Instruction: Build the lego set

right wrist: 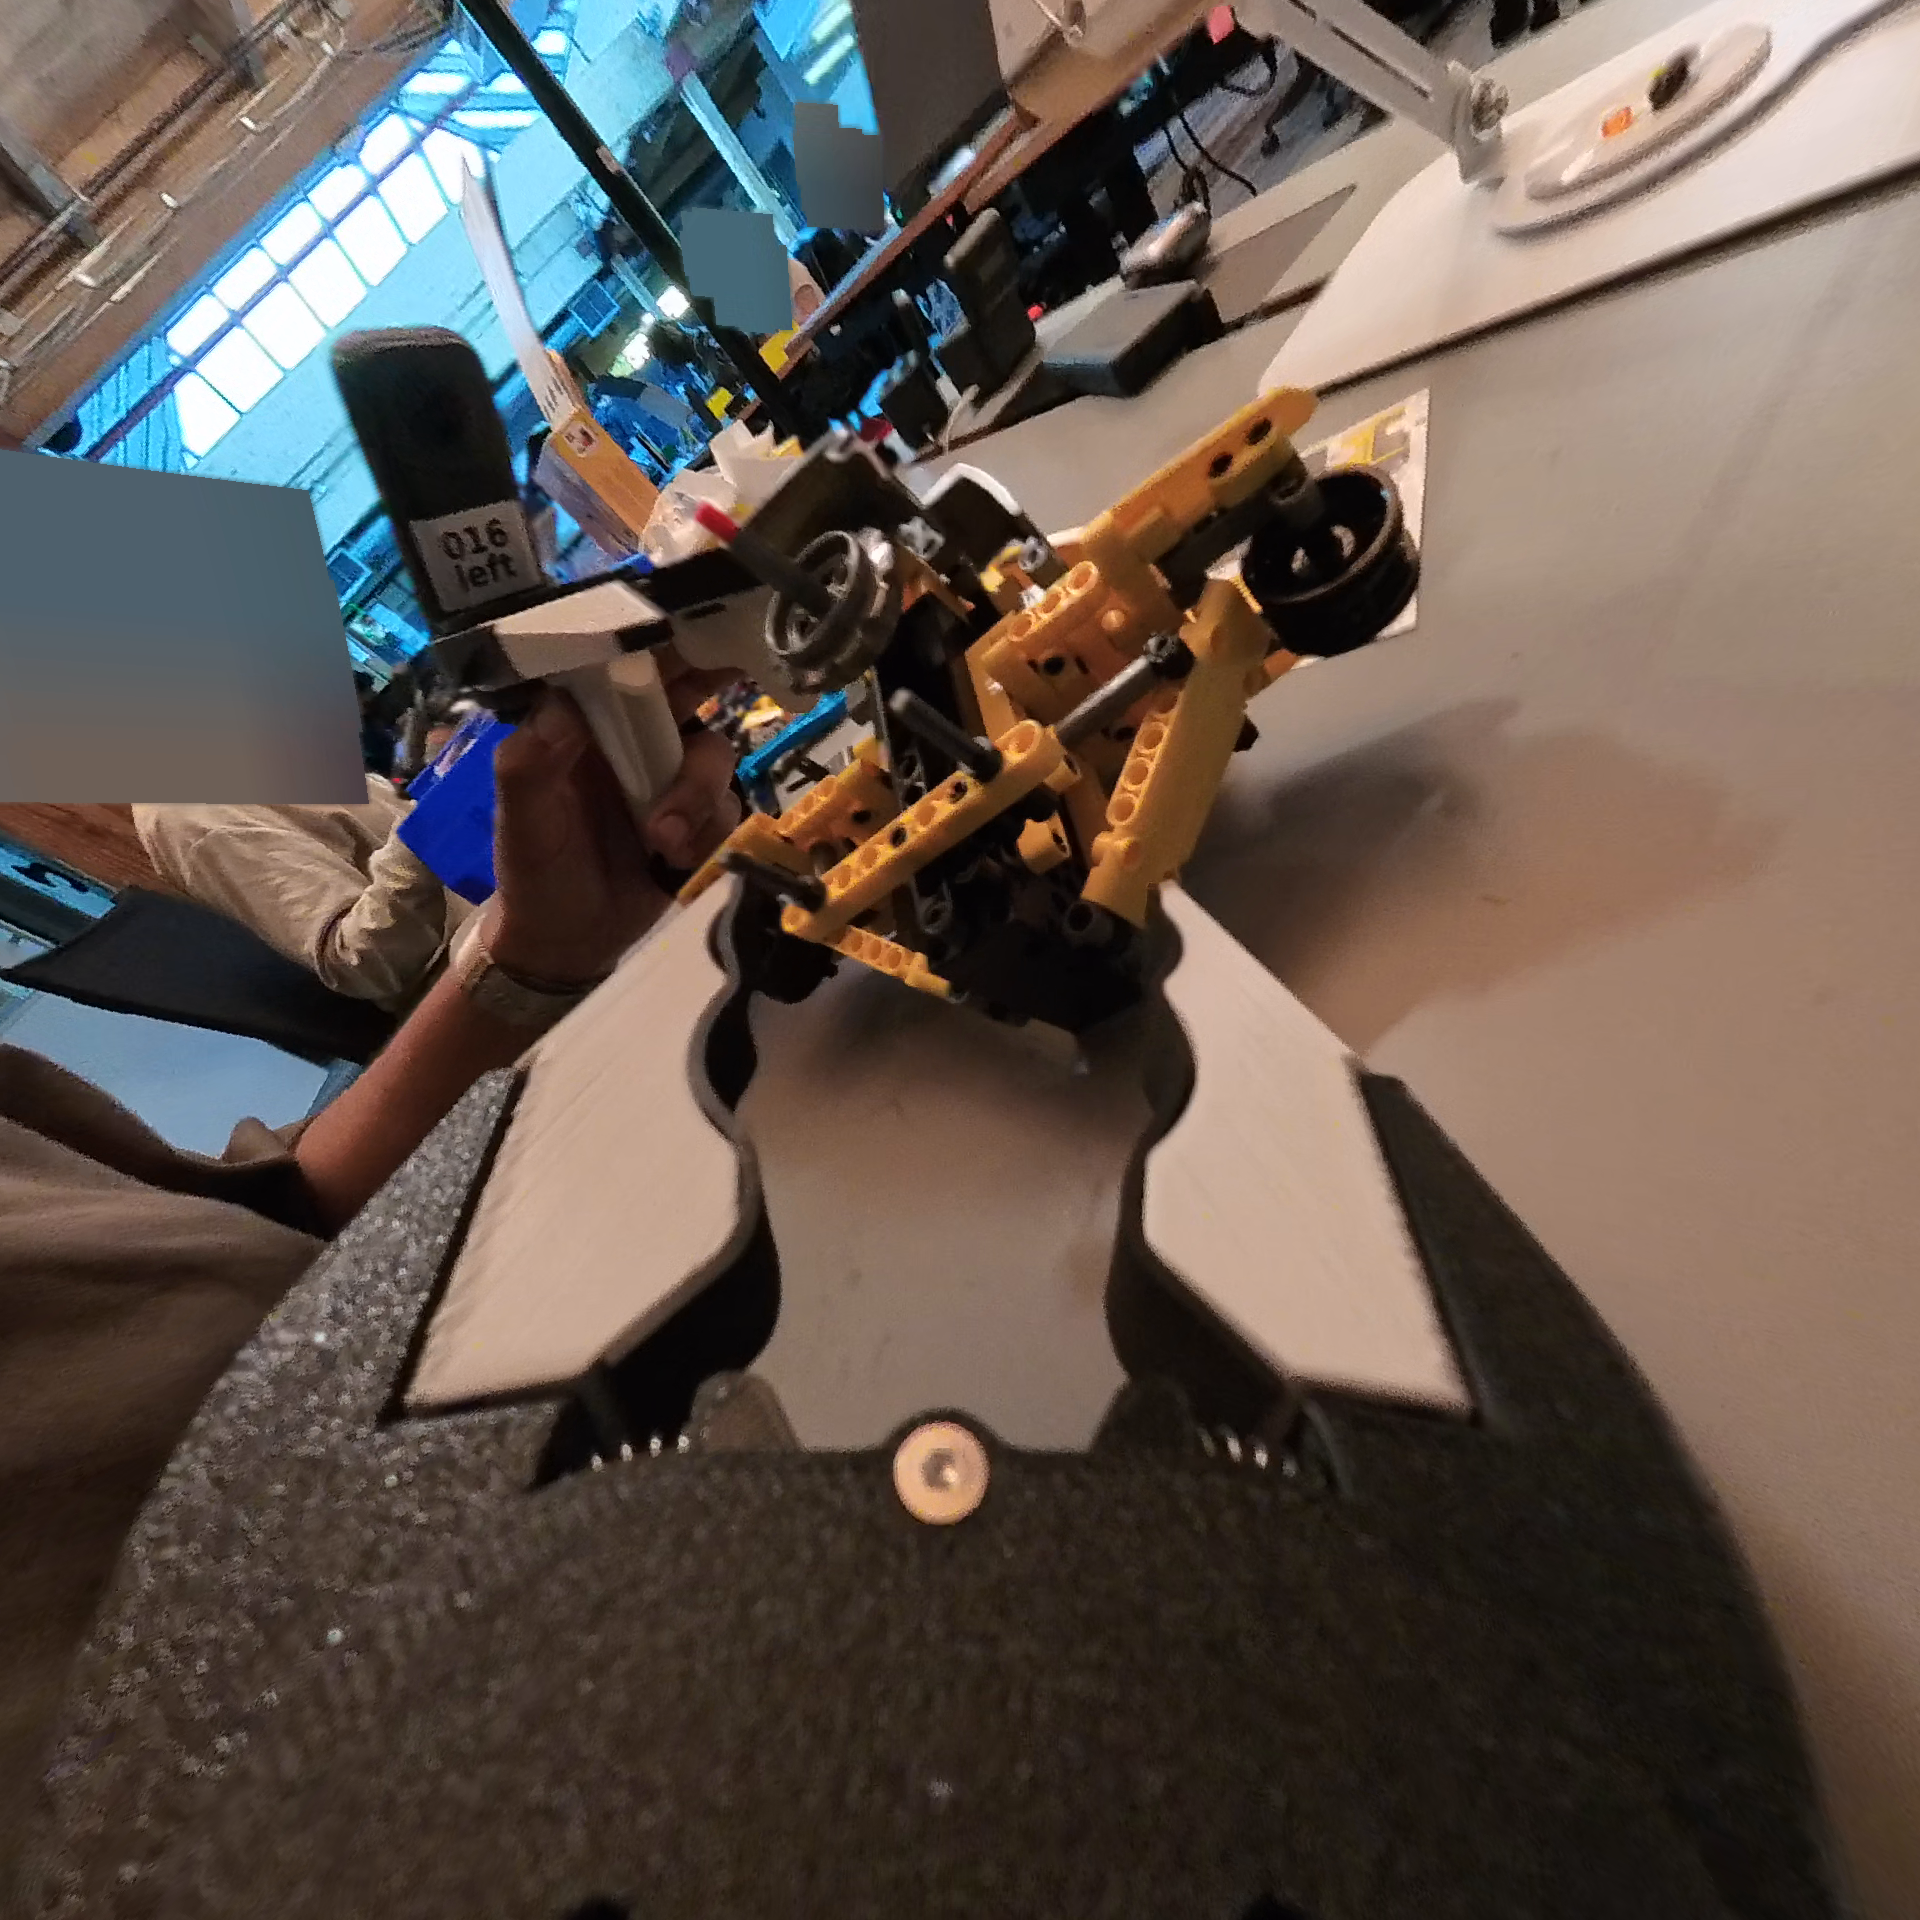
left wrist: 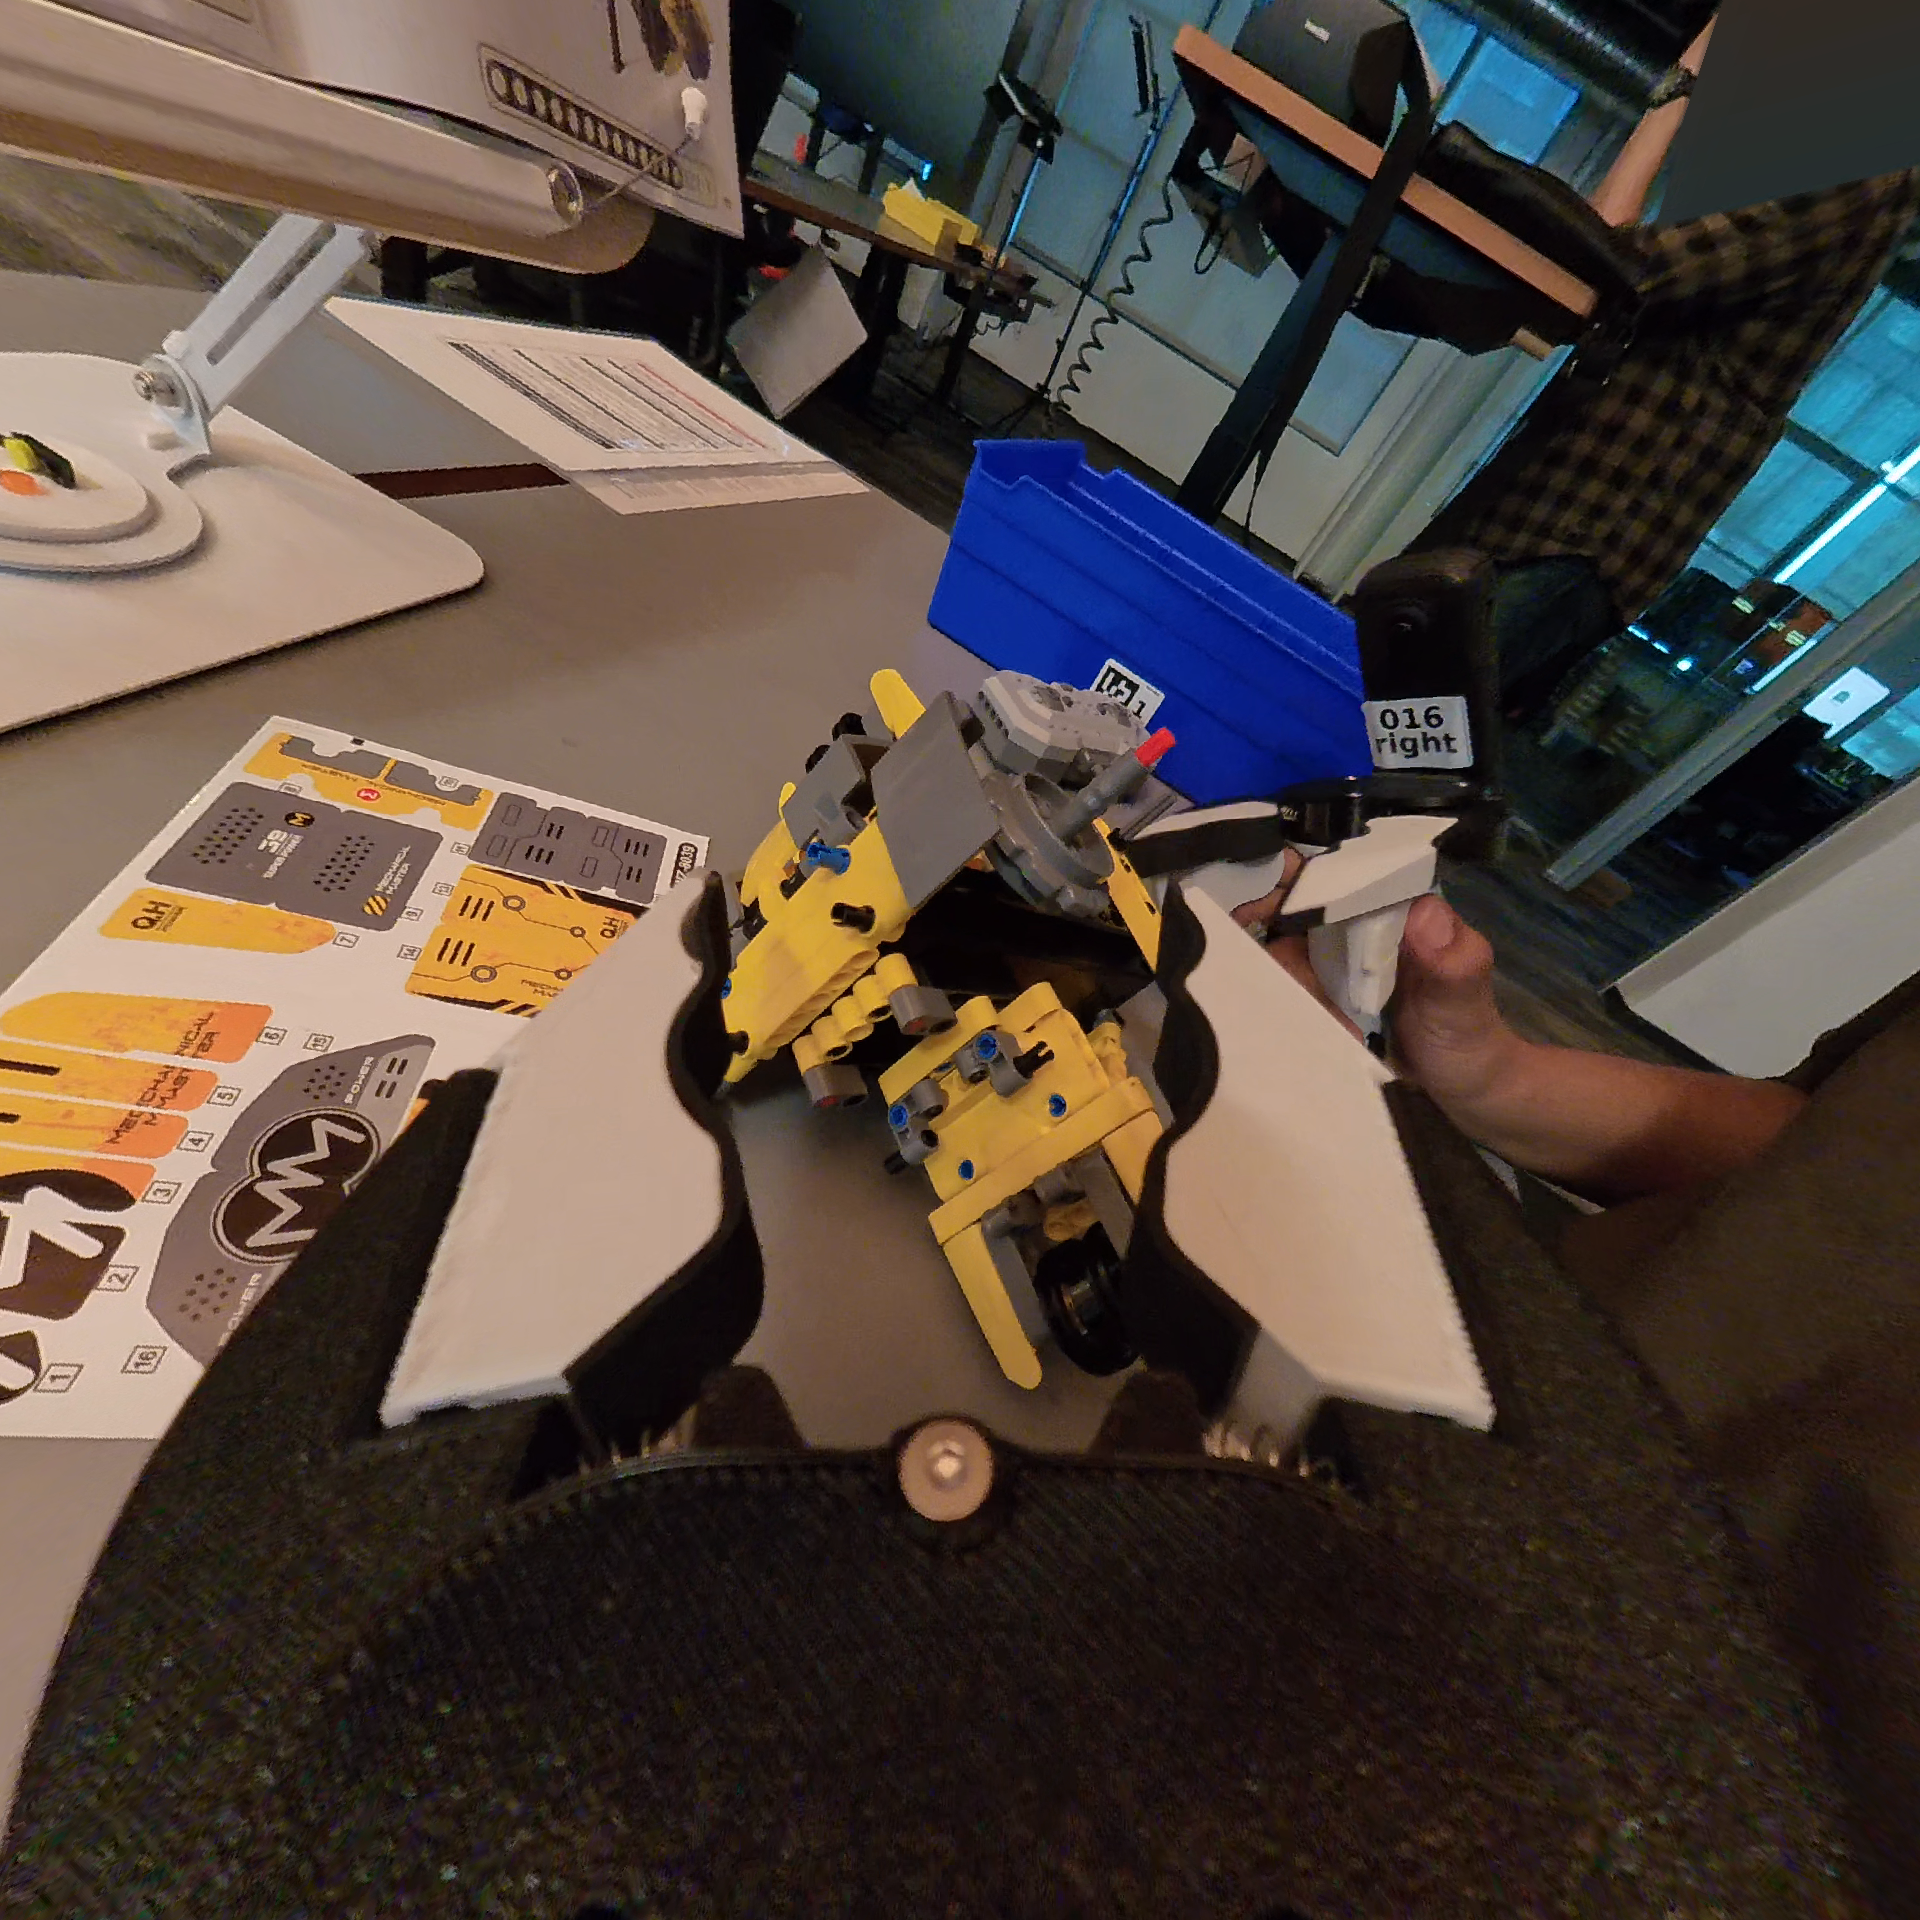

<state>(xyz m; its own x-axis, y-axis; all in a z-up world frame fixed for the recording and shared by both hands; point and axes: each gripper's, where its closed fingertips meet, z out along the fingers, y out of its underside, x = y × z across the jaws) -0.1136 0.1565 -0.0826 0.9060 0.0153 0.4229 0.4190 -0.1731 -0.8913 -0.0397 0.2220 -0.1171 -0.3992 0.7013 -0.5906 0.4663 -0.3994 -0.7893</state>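
Note:
A yellow, grey and black brick-built vehicle model (left wrist: 831, 935) is tilted over the grey table (left wrist: 623, 644). My left gripper (left wrist: 940, 914) is shut on it, with both white fingers pressing its yellow body. A grey gear hub with a red-tipped axle (left wrist: 1122, 769) sticks up at the model's far end. In the right wrist view my right gripper (right wrist: 945, 925) is shut on the model's (right wrist: 1039, 727) black lower part. A black wheel (right wrist: 1330, 571) sits at its far right. Each gripper also shows in the other's view, the right (left wrist: 1351, 873) and the left (right wrist: 582, 634), each held by a hand.
A sticker sheet (left wrist: 260, 987) lies on the table to the left. A blue bin (left wrist: 1122, 592) stands behind the model. A white stand base (left wrist: 260, 551) with an arm, and a printed paper (left wrist: 623, 405), lie at the back left. A person's forearm (left wrist: 1558, 1101) is on the right. The black wheel (right wrist: 1330, 571) is about 7 cm from my right fingertips and 12 cm from my left.

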